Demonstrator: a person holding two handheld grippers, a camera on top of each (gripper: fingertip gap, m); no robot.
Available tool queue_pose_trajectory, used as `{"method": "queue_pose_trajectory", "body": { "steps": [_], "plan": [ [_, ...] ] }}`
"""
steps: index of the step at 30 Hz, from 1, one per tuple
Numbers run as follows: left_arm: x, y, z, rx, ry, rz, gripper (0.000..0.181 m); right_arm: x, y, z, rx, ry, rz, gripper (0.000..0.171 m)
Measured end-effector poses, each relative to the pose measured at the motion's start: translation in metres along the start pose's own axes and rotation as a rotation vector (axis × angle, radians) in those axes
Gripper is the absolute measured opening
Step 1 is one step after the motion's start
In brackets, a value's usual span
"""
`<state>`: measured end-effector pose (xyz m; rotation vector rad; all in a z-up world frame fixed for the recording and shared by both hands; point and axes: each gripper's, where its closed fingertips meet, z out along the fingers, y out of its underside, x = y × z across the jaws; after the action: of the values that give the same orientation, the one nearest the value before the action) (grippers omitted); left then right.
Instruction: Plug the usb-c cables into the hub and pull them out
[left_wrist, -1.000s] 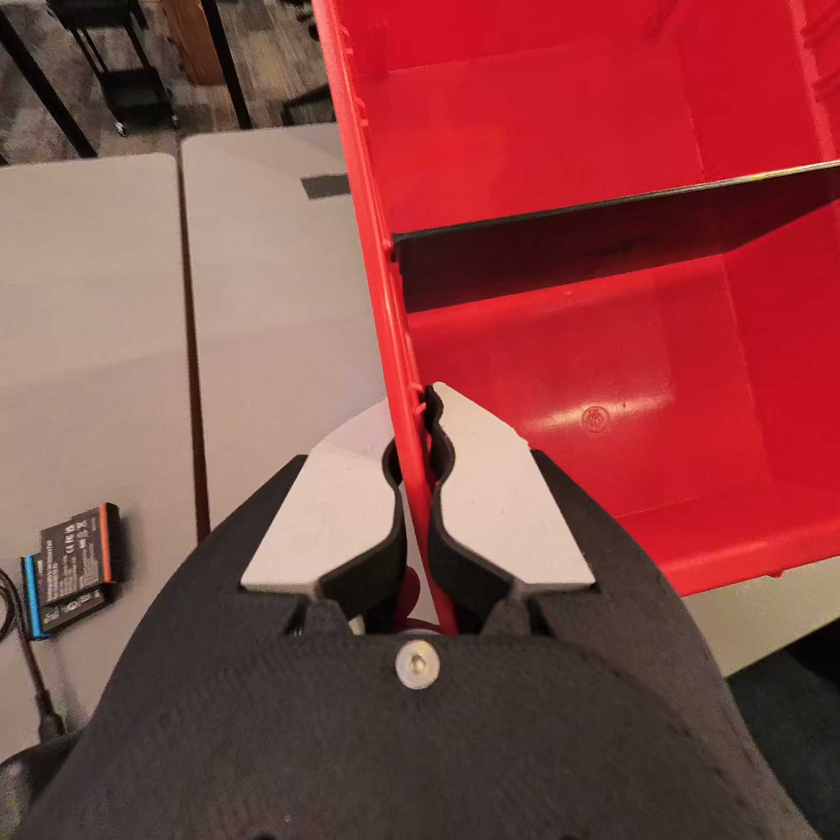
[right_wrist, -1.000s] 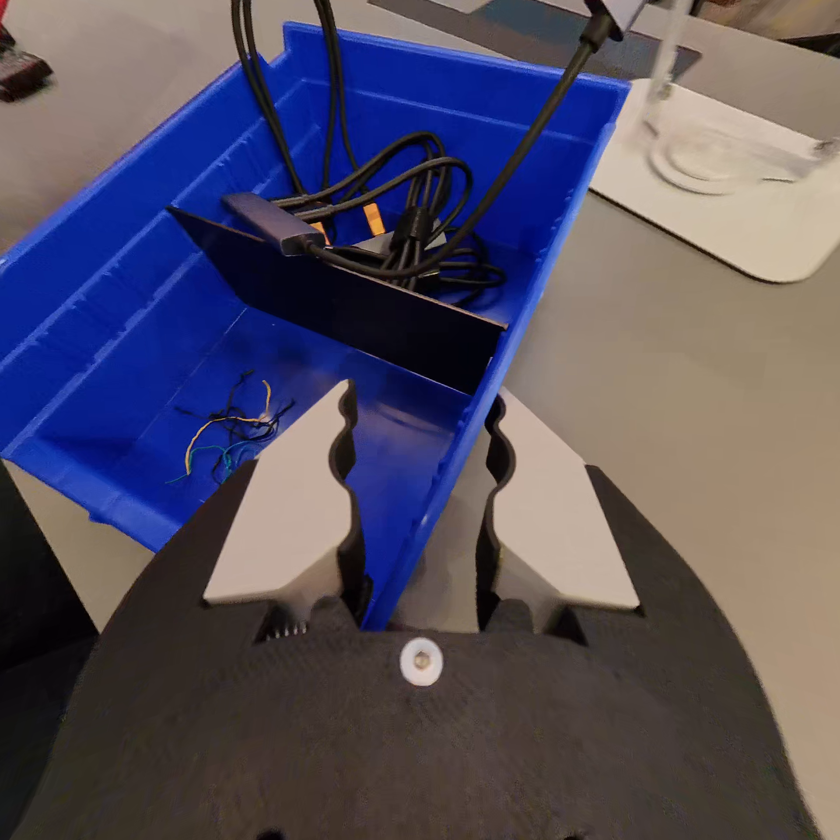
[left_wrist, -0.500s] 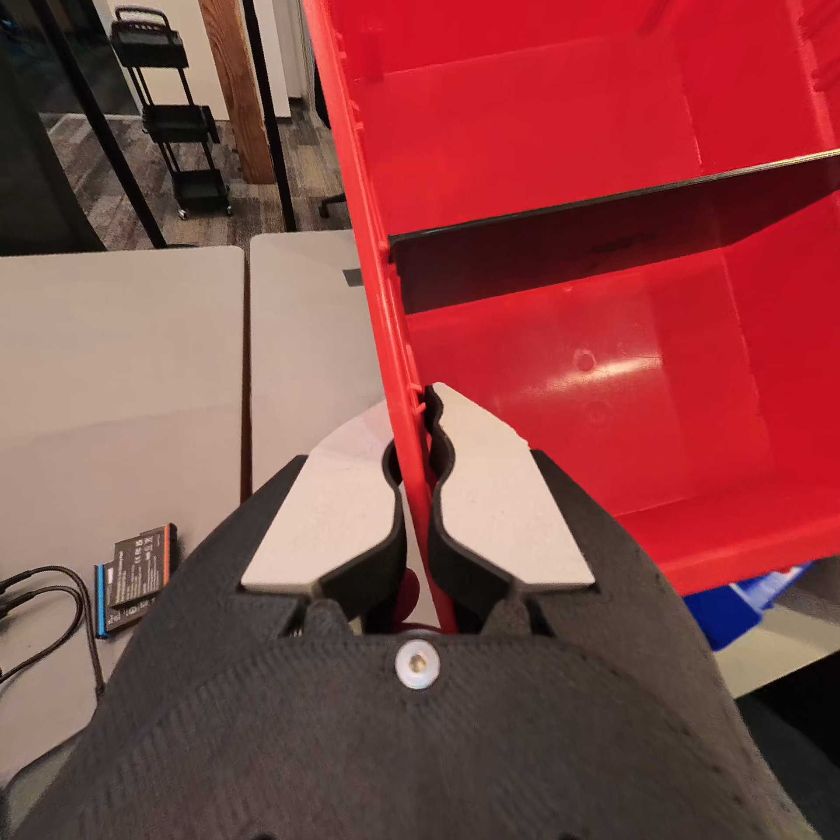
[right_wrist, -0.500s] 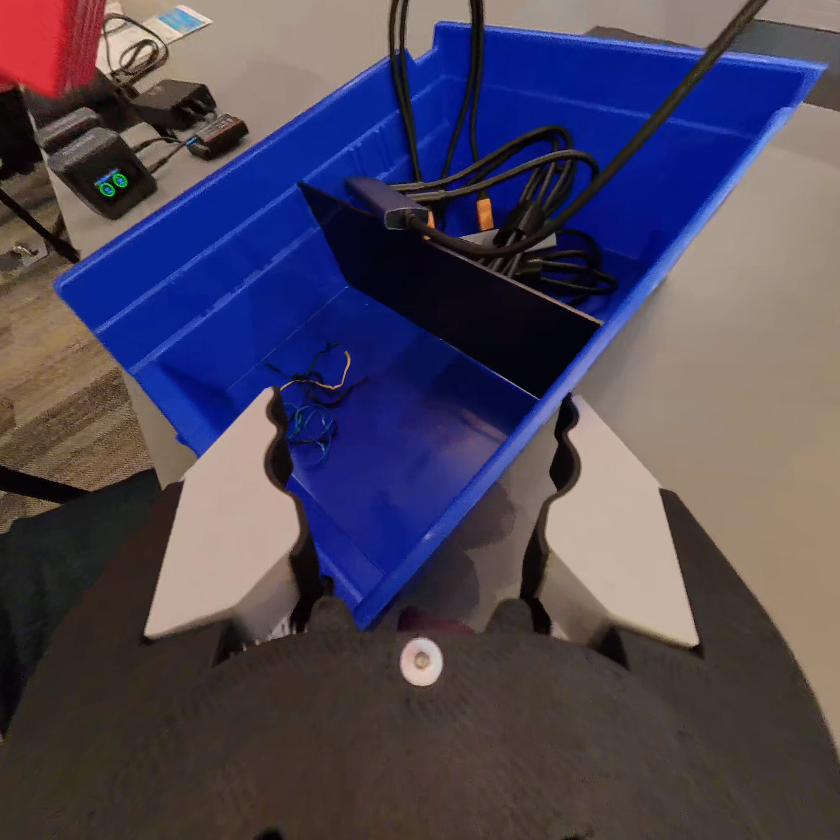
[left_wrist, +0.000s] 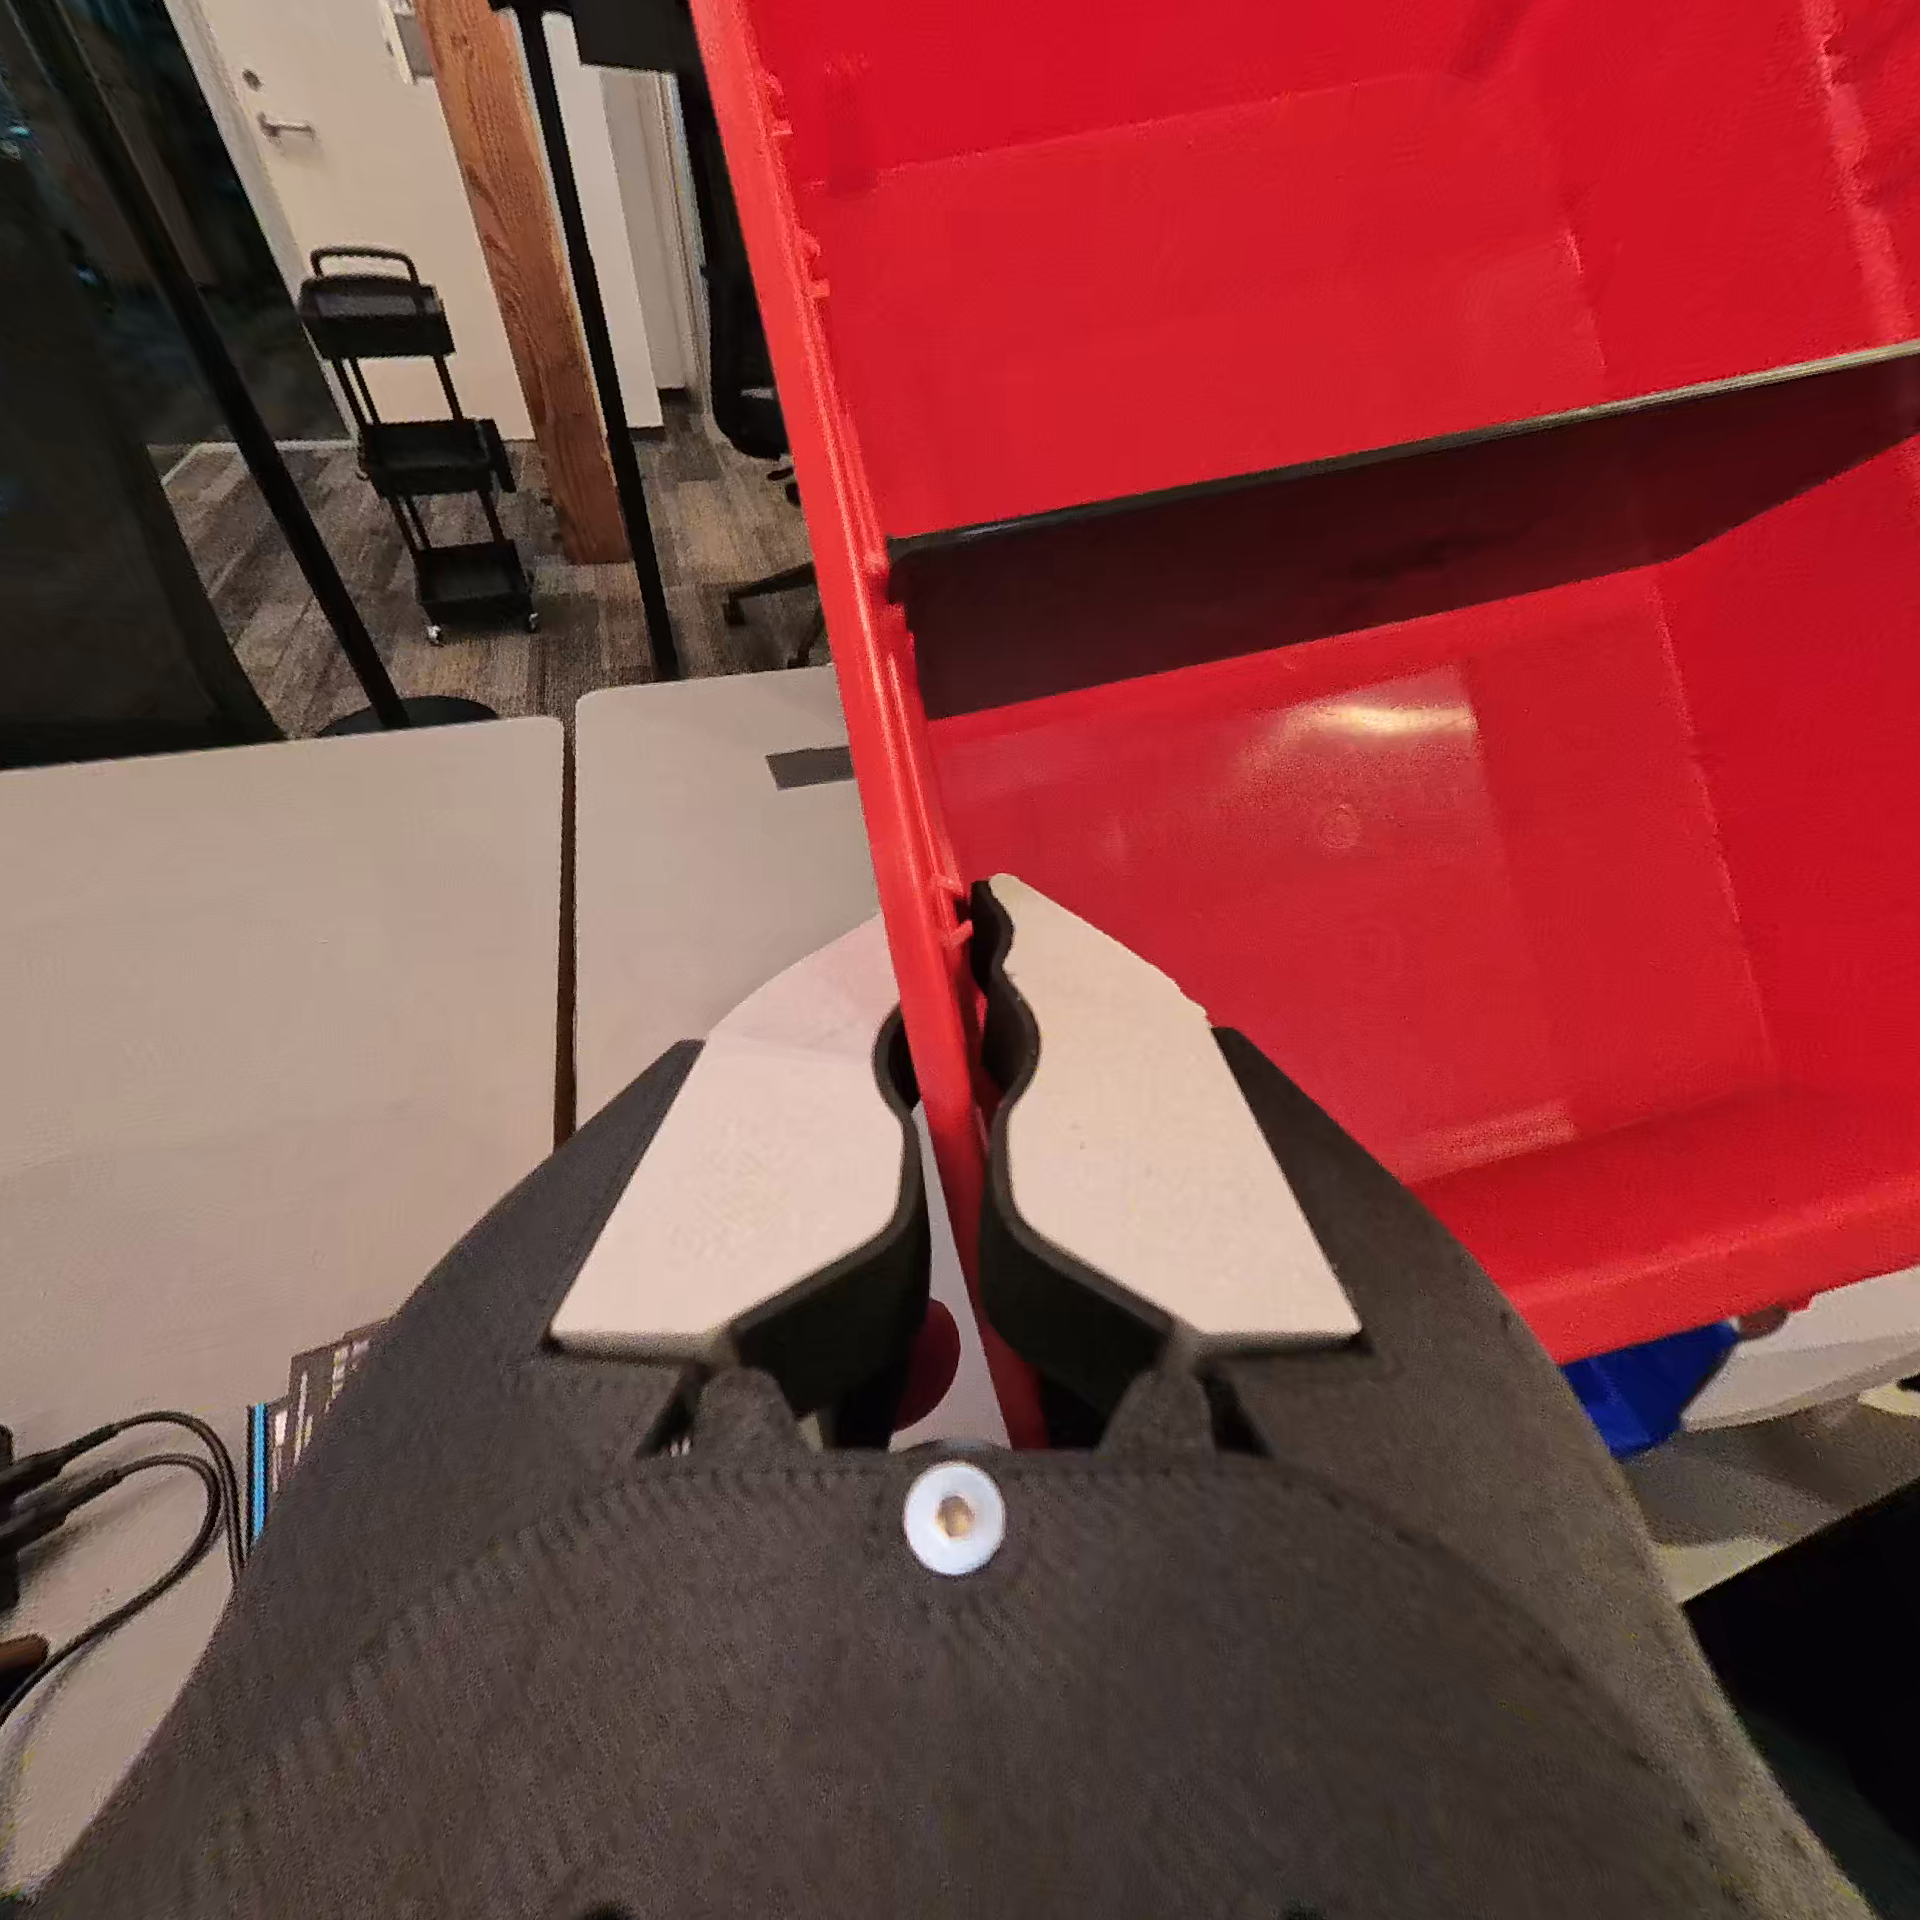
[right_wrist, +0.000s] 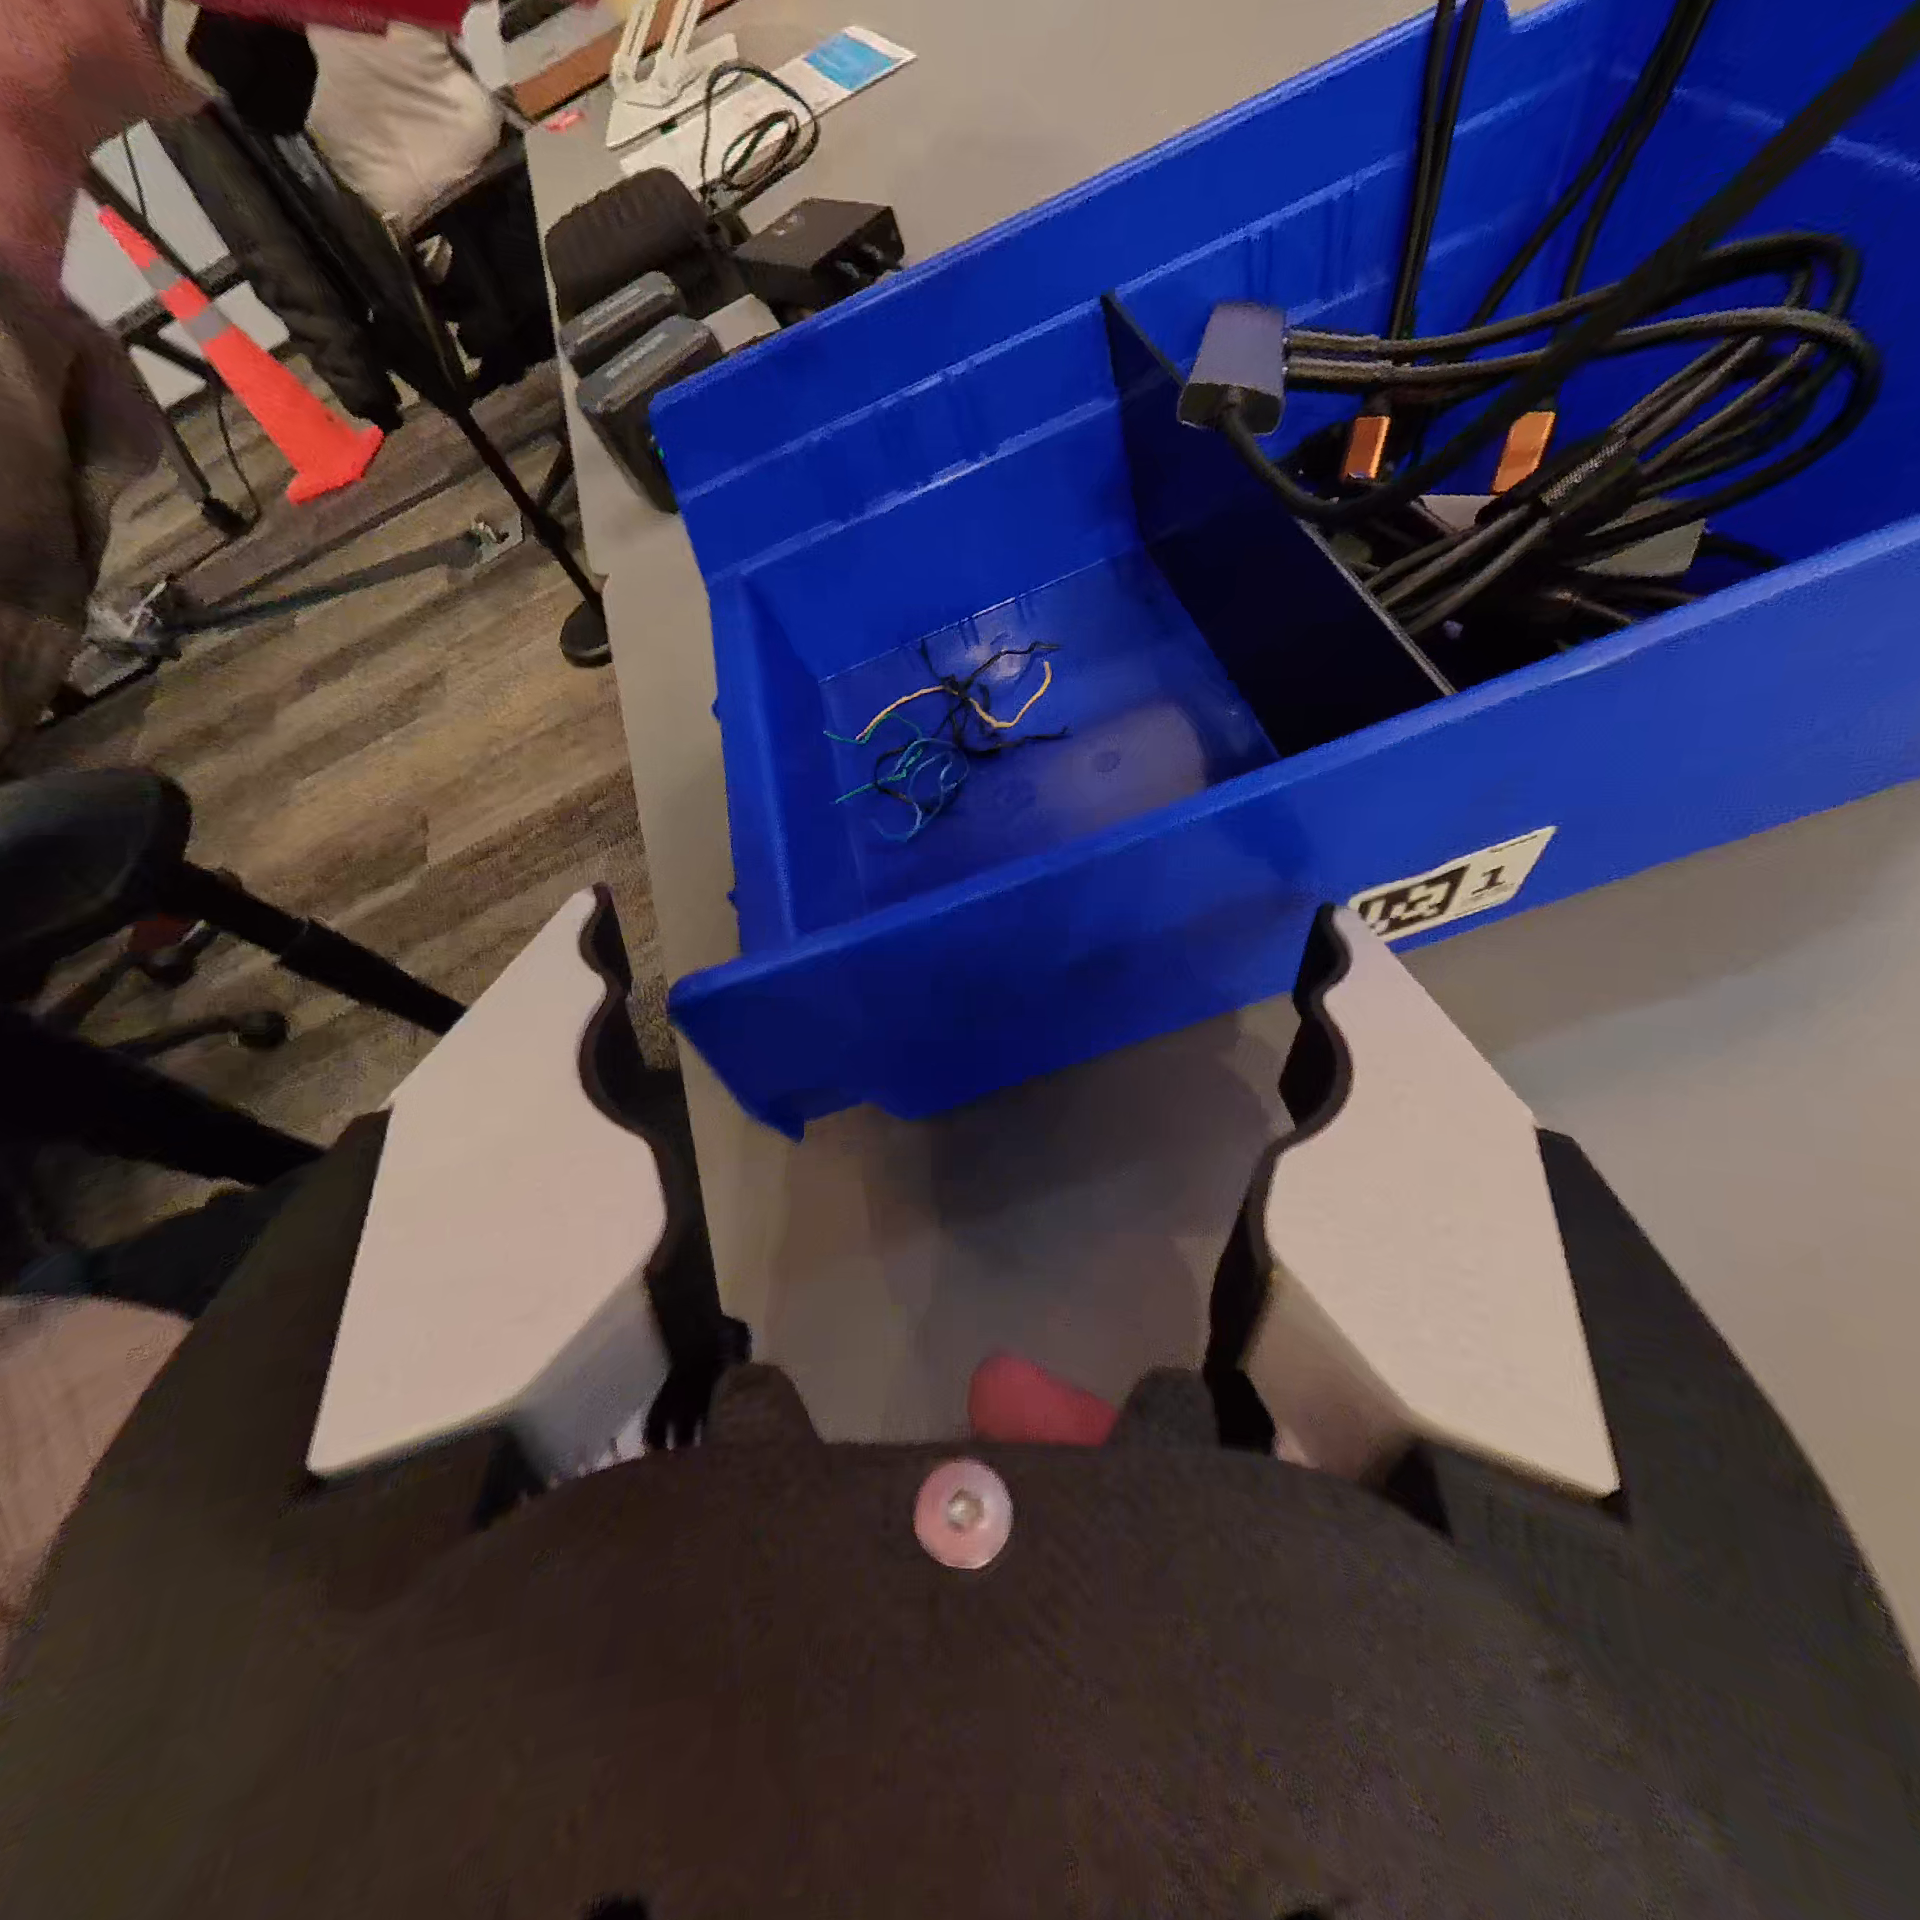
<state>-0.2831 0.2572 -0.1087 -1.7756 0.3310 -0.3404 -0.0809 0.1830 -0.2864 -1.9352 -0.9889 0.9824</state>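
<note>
My left gripper (left_wrist: 961, 935) is shut on the left side wall of a red bin (left_wrist: 1351, 312) and holds it tilted up in the air; the bin has a black divider (left_wrist: 1403, 540) and shows nothing inside. My right gripper (right_wrist: 961, 914) is open and empty, just off the near corner of a blue bin (right_wrist: 1039, 977) on the grey table. Behind the blue bin's dark divider (right_wrist: 1247, 499) lie the grey hub (right_wrist: 1236, 358) and a tangle of black usb-c cables (right_wrist: 1662, 416) with orange plugs. The front compartment holds thin coloured wire scraps (right_wrist: 945, 727).
A white tag (right_wrist: 1455, 883) is on the blue bin's side. Black chargers (right_wrist: 644, 343) sit on the table beyond it. An orange cone (right_wrist: 249, 353) and chair legs stand on the floor at left. A black cart (left_wrist: 436, 447) stands beyond the grey tables; cables (left_wrist: 114, 1475) lie at lower left. Across from one pair of fingers to the other is roughly 30 centimeters.
My right gripper let go of the blue bin's wall, opened wide and drew back off its corner. My left gripper lifted the red bin higher, showing more of the room.
</note>
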Motion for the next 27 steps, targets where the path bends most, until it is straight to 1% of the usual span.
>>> {"method": "queue_pose_trajectory", "body": {
  "steps": [2, 3, 5, 6, 7, 8, 9, 10, 11, 13, 16, 19, 21, 23, 25, 27],
  "plan": [
    [0.008, -0.008, -0.002, 0.016, 0.017, 0.014, 0.004, -0.003, -0.003, -0.018, 0.021, -0.009, -0.039, 0.123],
    [0.014, -0.013, -0.003, 0.028, 0.028, 0.020, 0.004, -0.004, -0.005, -0.029, 0.033, -0.015, -0.056, 0.119],
    [0.030, -0.023, -0.001, 0.051, 0.060, 0.026, 0.004, -0.003, -0.012, -0.057, 0.079, -0.008, -0.082, 0.117],
    [0.041, -0.027, 0.001, 0.062, 0.080, 0.028, 0.004, -0.003, -0.016, -0.073, 0.113, -0.011, -0.093, 0.113],
    [0.053, -0.032, 0.004, 0.069, 0.099, 0.034, 0.004, -0.006, -0.019, -0.091, 0.145, -0.036, -0.103, 0.109],
    [0.065, -0.036, 0.007, 0.076, 0.115, 0.042, 0.004, -0.016, -0.019, -0.110, 0.168, -0.105, -0.129, 0.102],
    [0.078, -0.040, 0.011, 0.080, 0.131, 0.053, 0.004, -0.029, -0.016, -0.130, 0.175, -0.197, -0.170, 0.088],
    [0.091, -0.043, 0.014, 0.076, 0.145, 0.068, 0.004, -0.034, -0.014, -0.149, 0.187, -0.222, -0.195, 0.089],
    [0.104, -0.045, 0.019, 0.068, 0.159, 0.086, 0.004, -0.031, -0.016, -0.167, 0.215, -0.184, -0.216, 0.097],
    [0.132, -0.045, 0.028, 0.049, 0.189, 0.115, 0.004, -0.022, -0.020, -0.207, 0.268, -0.098, -0.258, 0.105],
    [0.176, -0.038, 0.050, 0.011, 0.245, 0.142, 0.004, -0.020, -0.030, -0.277, 0.416, -0.015, -0.266, 0.106],
    [0.225, -0.023, 0.077, -0.038, 0.321, 0.168, 0.003, -0.028, -0.032, -0.333, 0.513, 0.076, -0.294, 0.110],
    [0.260, -0.009, 0.094, -0.101, 0.374, 0.175, 0.004, -0.042, -0.023, -0.352, 0.530, 0.092, -0.299, 0.120],
    [0.297, 0.009, 0.113, -0.153, 0.414, 0.197, 0.004, -0.052, -0.010, -0.363, 0.547, 0.110, -0.294, 0.127],
    [0.334, 0.030, 0.128, -0.202, 0.475, 0.220, 0.004, -0.045, 0.004, -0.372, 0.543, 0.197, -0.260, 0.128],
    [0.368, 0.055, 0.143, -0.251, 0.520, 0.244, 0.004, -0.026, 0.020, -0.380, 0.530, 0.319, -0.185, 0.126]
  ]
}}
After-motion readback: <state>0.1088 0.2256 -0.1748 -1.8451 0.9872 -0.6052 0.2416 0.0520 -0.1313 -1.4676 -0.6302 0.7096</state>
